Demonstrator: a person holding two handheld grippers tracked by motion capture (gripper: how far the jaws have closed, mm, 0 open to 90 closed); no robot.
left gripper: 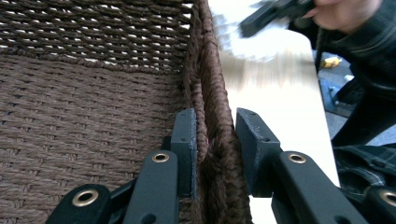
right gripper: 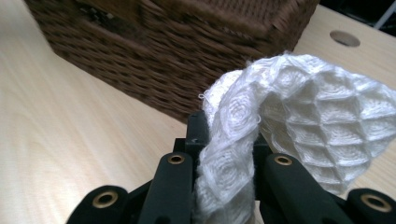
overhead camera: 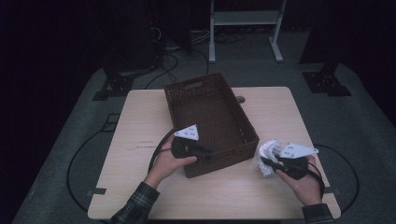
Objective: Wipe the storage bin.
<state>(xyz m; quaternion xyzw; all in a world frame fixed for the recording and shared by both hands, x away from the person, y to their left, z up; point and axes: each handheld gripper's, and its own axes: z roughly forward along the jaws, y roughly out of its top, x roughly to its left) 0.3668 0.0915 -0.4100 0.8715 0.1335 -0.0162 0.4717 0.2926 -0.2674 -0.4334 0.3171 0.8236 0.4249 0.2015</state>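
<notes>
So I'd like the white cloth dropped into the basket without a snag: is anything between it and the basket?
Only the basket's own near side wall faces the white cloth in the right gripper. The left gripper straddles the front rim, off that path.

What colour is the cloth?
White, with a honeycomb waffle weave; the cloth shows best in the right gripper view.
</notes>
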